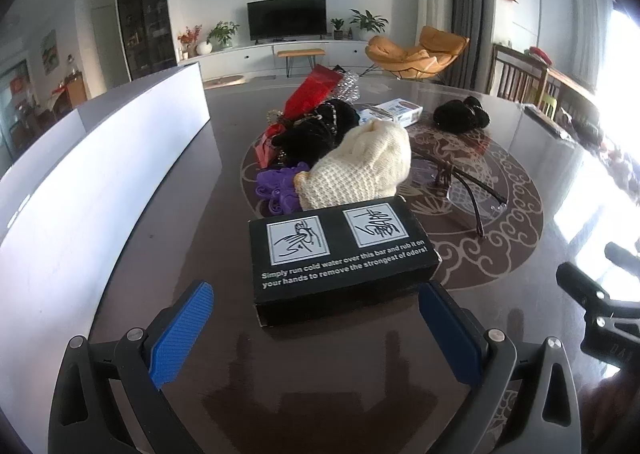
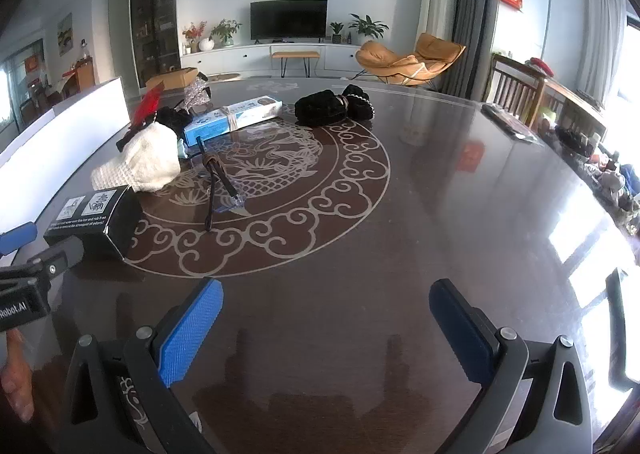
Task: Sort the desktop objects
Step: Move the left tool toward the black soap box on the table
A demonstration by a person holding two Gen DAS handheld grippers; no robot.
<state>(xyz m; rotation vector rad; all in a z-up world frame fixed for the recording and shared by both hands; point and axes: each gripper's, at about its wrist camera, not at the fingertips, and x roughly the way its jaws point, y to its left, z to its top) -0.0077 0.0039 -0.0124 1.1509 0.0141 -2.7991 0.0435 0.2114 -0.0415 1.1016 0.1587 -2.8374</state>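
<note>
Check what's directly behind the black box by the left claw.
A cream knit hat sits right behind the black box, with a purple item beside it. The hat's lower edge is hidden by the box; contact unclear.

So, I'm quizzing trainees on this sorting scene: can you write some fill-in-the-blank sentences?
1. The left gripper is open in front of the ____ box.
2. The cream knit hat lies just ____ that box.
3. The glasses rest on the table's ____ pattern.
4. The right gripper holds ____.

Answers: black; behind; dragon; nothing
</note>
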